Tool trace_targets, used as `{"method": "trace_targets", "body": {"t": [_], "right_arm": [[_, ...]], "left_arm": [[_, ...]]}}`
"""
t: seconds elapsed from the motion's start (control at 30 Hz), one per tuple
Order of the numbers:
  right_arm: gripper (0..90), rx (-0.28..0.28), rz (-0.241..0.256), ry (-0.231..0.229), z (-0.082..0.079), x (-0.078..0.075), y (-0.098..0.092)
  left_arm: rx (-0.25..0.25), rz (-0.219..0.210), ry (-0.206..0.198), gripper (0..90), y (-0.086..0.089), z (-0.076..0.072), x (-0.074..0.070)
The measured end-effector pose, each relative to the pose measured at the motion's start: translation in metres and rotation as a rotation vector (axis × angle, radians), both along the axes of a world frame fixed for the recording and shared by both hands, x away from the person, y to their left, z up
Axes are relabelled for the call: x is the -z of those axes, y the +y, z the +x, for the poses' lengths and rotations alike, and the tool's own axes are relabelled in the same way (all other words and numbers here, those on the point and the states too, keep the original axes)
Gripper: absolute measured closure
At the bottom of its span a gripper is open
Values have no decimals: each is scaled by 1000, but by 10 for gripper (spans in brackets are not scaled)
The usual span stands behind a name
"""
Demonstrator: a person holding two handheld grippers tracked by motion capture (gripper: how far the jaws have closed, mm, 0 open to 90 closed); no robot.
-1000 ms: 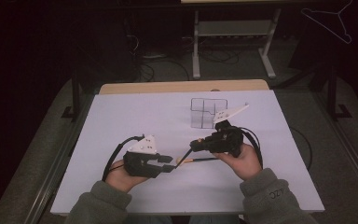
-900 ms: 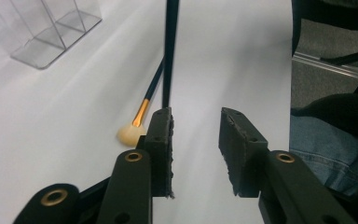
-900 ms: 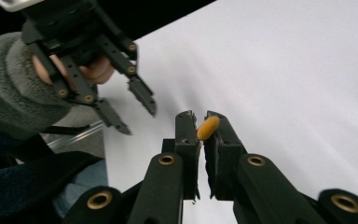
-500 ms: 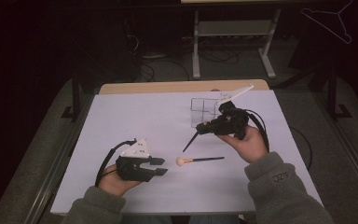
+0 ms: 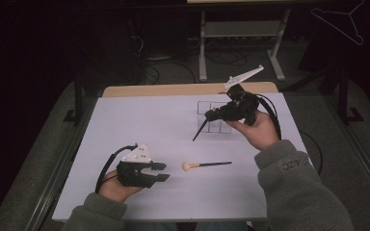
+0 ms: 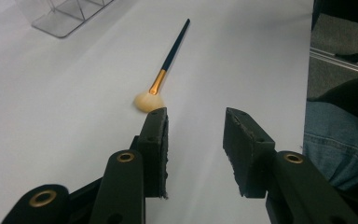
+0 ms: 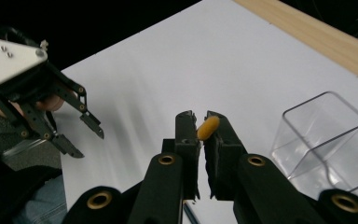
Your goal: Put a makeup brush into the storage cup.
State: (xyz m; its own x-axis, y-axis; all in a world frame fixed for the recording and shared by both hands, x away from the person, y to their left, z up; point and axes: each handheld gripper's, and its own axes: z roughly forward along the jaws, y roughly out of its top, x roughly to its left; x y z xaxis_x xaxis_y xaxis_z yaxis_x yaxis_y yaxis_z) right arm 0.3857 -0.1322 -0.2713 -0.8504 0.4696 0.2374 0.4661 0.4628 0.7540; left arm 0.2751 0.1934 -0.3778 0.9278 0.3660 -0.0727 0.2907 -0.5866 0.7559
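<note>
The right gripper (image 5: 217,113) is raised over the worktop (image 5: 139,120) at about 1 o'clock in the high view, its jaws clamped on a dark-handled makeup brush (image 5: 200,131). In that view the handle slants down from the jaws toward 7 o'clock, its tip clear of the white surface. In the right gripper view the jaws stand nearly together with the brush's yellowish end (image 7: 208,127) poking up between the pads.

Just beside the right gripper, toward 12 o'clock, stands a clear acrylic organizer (image 5: 209,111) with square compartments; the right gripper view shows one clear compartment (image 7: 328,135) at 3 o'clock of the jaws. Whether the held brush touches it cannot be told.

A second makeup brush (image 5: 206,165) lies flat on the worktop near the centre, with a pale fluffy head, a gold ferrule and a dark handle pointing toward 3 o'clock. The left gripper (image 5: 160,171) rests low at 7 o'clock, jaws spread apart and empty, pointing at the brush head. In the left gripper view that brush (image 6: 163,74) lies just beyond the left jaw tip, apart from it.
</note>
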Motion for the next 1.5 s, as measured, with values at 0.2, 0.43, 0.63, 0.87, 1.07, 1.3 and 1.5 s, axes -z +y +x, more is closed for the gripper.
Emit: {"method": "trace_targets", "body": {"t": [0.2,0.43,0.63,0.87,1.07,1.3,1.5], "right_arm": [[829,28,-14,-2,9,-17,1],[829,63,-26,-24,23,-34,-4],[829,106,-36,-31,35,-48,-10],[829,166,-51,-32,54,-58,-15],[828,208,-83,-19,73,-59,-10],[829,241,-113,-4,86,-54,-5],[828,251,-154,6,94,-43,0]], "left_arm": [[5,10,-13,593,4,3,1],[-8,-1,-5,586,7,3,2],[-23,-20,15,582,10,3,2],[-17,-31,8,572,13,5,1],[-21,-31,11,567,14,6,1],[-25,-33,12,556,15,7,2],[-32,-31,9,540,16,7,2]]}}
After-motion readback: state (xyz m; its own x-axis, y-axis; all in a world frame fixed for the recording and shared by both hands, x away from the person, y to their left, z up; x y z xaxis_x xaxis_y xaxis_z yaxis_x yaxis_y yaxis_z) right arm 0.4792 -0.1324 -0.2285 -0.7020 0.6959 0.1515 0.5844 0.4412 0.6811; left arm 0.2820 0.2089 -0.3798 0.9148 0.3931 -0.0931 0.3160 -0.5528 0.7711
